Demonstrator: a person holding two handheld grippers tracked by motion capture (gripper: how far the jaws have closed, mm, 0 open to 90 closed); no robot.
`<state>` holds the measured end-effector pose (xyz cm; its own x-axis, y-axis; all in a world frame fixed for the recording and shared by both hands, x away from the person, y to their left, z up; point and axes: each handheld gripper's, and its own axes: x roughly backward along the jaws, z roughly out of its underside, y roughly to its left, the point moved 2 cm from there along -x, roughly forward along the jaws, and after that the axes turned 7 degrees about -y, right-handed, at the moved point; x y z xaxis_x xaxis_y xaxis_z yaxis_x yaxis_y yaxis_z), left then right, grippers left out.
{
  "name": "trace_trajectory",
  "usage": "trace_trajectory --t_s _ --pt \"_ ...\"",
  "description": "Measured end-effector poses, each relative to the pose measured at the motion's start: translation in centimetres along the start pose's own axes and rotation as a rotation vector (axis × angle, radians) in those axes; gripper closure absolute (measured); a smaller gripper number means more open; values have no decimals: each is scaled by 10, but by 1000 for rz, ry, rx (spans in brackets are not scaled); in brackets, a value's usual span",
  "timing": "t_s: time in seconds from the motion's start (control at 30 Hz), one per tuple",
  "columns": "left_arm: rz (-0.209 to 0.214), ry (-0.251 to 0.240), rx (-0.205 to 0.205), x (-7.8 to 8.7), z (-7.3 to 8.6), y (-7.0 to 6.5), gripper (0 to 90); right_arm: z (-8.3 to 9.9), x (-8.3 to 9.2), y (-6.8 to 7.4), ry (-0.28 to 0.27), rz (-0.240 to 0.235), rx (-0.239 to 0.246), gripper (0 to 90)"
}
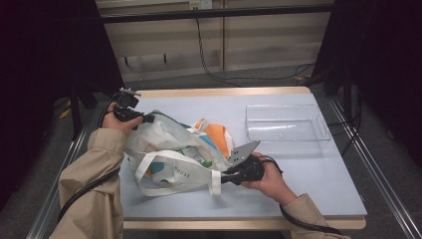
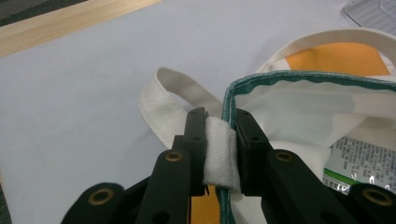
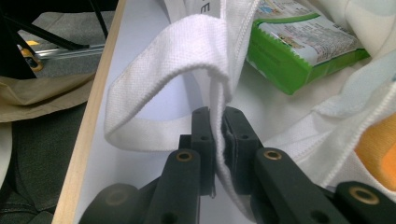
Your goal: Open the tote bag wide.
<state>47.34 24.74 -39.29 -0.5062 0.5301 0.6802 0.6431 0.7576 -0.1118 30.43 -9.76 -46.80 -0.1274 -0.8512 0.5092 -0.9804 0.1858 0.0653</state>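
A white cloth tote bag (image 1: pixel 169 149) with orange and teal patches lies open on the pale blue table (image 1: pixel 308 184). My left gripper (image 1: pixel 149 119) at the bag's far left is shut on its webbing strap and green-trimmed rim (image 2: pixel 219 154). My right gripper (image 1: pixel 221 178) at the bag's near side is shut on the other white strap and rim (image 3: pixel 218 121). A green and white packet (image 3: pixel 299 51) lies inside the bag, and the same packet (image 2: pixel 362 161) shows in the left gripper view.
A clear plastic tray (image 1: pixel 286 123) stands at the back right of the table. The table's wooden edge (image 1: pixel 224 92) runs along the far side. Cables lie on the floor behind.
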Motion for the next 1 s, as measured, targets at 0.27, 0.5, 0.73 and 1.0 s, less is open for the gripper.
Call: trace_trajectory --t_s 0.27,0.5,0.73,1.0 --pt "0 0 31 -10 7 4 776 0 -1 -1 4 5 -1 832" --pt "-7 2 39 -18 13 7 777 2 -3 -3 9 12 0 832" --pt "-3 9 45 -24 20 10 778 2 -4 -3 13 8 -8 832" --pt "-3 15 49 -27 24 12 778 3 -5 -4 16 8 -17 831"
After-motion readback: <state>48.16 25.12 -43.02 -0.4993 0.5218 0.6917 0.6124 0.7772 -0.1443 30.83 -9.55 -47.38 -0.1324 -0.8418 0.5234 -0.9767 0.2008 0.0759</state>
